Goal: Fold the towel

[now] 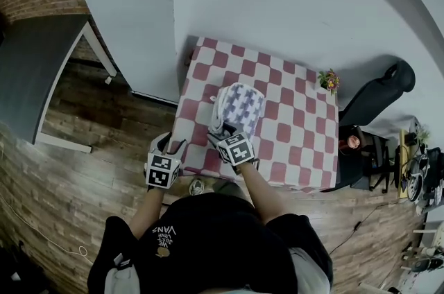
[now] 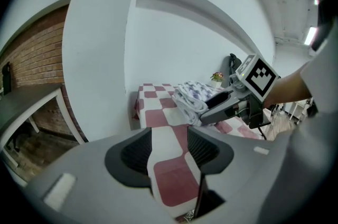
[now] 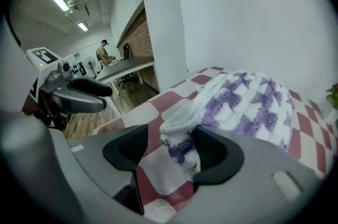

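Note:
A white towel with purple checks point(image 1: 239, 105) lies folded into a thick bundle in the middle of the red-and-white checked table point(image 1: 295, 136). My right gripper point(image 1: 223, 132) is at the towel's near end, open, and a hanging corner of the towel point(image 3: 182, 138) sits between its jaws, against the right-hand pad. My left gripper point(image 1: 171, 143) hovers open over the table's near left edge, with only checked cloth between its jaws point(image 2: 169, 146). In the left gripper view the right gripper point(image 2: 227, 104) reaches to the towel point(image 2: 191, 93).
A small potted plant point(image 1: 329, 80) stands at the table's far right corner. A white wall runs behind and left of the table. A grey desk point(image 1: 35, 71) stands to the left, a black chair point(image 1: 378, 95) and clutter to the right.

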Demonstrator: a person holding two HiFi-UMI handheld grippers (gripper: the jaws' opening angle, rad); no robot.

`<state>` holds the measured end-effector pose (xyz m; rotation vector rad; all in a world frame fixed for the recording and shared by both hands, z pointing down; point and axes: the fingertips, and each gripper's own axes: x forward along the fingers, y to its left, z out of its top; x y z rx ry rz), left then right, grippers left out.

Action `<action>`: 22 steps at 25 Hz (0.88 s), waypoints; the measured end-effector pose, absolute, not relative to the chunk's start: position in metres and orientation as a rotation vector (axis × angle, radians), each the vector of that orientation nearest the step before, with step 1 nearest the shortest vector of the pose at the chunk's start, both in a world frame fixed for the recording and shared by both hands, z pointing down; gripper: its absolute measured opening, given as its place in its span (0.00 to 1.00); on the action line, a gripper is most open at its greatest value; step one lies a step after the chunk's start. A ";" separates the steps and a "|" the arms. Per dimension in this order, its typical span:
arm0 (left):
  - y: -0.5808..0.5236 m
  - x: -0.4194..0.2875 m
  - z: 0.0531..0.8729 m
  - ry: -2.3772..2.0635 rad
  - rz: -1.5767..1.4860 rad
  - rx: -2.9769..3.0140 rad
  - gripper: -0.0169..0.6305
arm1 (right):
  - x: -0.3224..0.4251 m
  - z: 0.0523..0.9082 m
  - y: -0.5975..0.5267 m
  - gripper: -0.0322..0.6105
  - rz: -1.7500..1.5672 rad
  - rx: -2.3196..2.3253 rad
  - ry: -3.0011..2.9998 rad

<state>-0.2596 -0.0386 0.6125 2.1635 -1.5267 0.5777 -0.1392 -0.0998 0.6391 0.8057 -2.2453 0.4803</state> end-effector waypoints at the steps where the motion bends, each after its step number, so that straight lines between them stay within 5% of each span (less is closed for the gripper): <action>1: -0.039 -0.257 0.611 -1.520 0.577 2.173 0.35 | -0.138 0.631 -0.100 0.47 0.489 0.827 -2.274; 15: -0.041 -0.193 0.558 -1.594 0.541 2.284 0.35 | -0.029 0.529 -0.090 0.44 0.493 1.176 -2.528; 22: -0.016 -0.140 0.526 -1.744 0.485 2.267 0.35 | 0.028 0.497 -0.066 0.24 0.435 1.093 -2.656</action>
